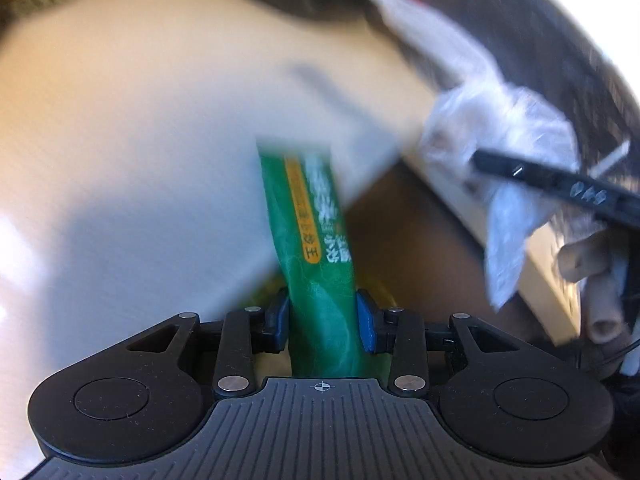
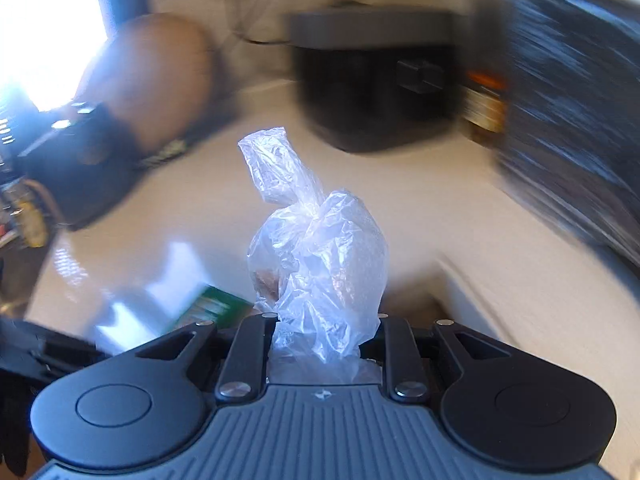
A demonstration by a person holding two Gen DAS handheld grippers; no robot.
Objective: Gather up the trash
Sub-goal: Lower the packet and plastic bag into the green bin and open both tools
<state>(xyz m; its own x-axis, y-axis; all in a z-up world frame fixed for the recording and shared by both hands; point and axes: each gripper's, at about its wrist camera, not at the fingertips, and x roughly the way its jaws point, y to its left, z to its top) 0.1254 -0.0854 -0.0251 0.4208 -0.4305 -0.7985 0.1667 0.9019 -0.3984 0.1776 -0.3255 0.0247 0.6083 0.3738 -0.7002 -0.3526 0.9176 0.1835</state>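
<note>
My left gripper point(image 1: 322, 322) is clamped on 1 green packet point(image 1: 316, 240), both blue pads point(image 1: 366, 326) pressing its lower end. The packet's long axis runs straight out from the jaws, pointing away from the camera and tilting slightly left at its far end, over the edge of the pale table point(image 1: 140, 120).

My right gripper point(image 2: 324, 344) is clenched on 1 crumpled clear plastic bag point(image 2: 316, 248); its pads are hidden behind the plastic. The bag stands up out of the jaws, its twisted neck pointing away and a little left, held above the table point(image 2: 440, 216).

Only the left wrist view shows the packet's orange stripe and white print, plus the right gripper's fingers point(image 1: 560, 180) seen side-on with the bag point(image 1: 500, 120) and the person's hand point(image 1: 592, 280) beneath. Only the right wrist view shows 1 dark box-shaped thing point(image 2: 376, 80) at the table's far side, the person's forearm point(image 2: 160, 76) on the left, and just a blurred green corner of the packet point(image 2: 212, 308).
</note>
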